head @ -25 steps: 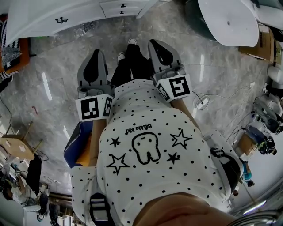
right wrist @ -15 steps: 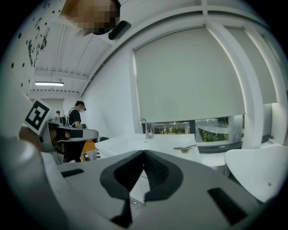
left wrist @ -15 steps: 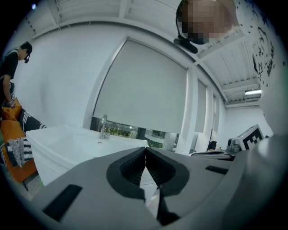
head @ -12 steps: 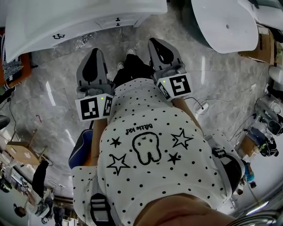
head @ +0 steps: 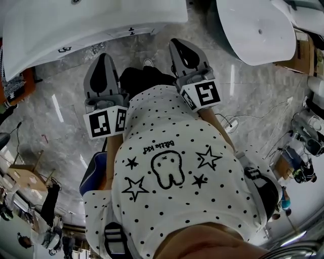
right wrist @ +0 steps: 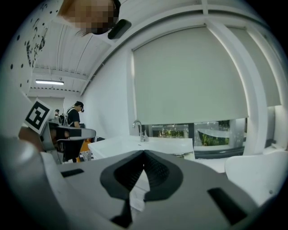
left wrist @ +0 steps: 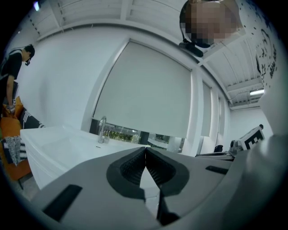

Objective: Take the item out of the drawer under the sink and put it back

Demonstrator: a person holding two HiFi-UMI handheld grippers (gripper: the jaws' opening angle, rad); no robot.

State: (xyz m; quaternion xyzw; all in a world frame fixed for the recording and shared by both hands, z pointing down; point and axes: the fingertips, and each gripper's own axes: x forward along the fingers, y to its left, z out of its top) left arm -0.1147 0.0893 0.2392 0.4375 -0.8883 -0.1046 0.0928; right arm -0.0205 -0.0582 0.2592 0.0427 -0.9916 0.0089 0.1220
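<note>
Near the sink, left tool, right tool, both closed, empty

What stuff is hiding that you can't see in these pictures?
- The item: nowhere visible; in head view the cabinet looks closed.
- The cabinet's front: both gripper views, blocked by the shut left tongs and right tongs.
- Most of the sink: cut off by head view's top edge.

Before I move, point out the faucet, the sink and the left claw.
faucet (right wrist: 140, 131): right gripper view, on its upright stem.
sink (right wrist: 130, 144): right gripper view, on the bare white top beside the faucet.
left claw (left wrist: 146, 149): left gripper view, where the two shut tips meet.
</note>
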